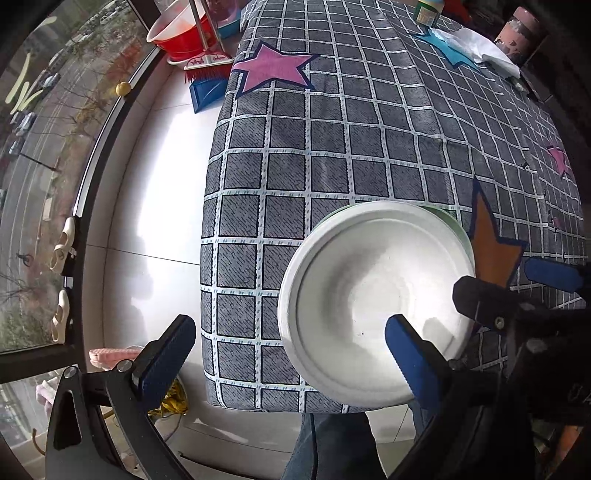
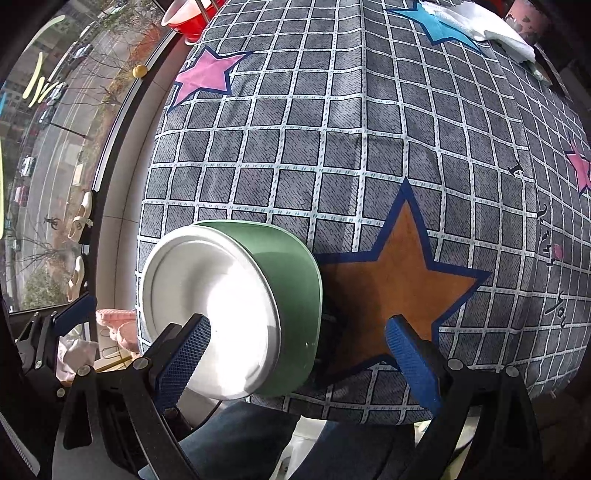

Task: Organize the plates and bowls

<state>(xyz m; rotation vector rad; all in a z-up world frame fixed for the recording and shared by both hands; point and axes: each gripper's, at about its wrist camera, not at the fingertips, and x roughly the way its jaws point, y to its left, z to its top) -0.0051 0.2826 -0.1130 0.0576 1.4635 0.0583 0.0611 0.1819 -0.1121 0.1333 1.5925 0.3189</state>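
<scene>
Two dishes sit nested at the tabletop's [image 2: 332,155] near edge: plate [image 1: 373,306] atop bowl [image 2: 295,295], saving space. Both grippers, left [image 1: 288,354] and right [image 2: 299,350], hold nothing, fingers spread wide.

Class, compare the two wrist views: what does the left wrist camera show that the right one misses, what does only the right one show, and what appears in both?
Left wrist only: a red broom and blue dustpan on the floor.

Right wrist only: the full side of the green bowl.

Both: the white plate lying on the green bowl, the checked cloth with pink star and orange star, and the red basin.
</scene>
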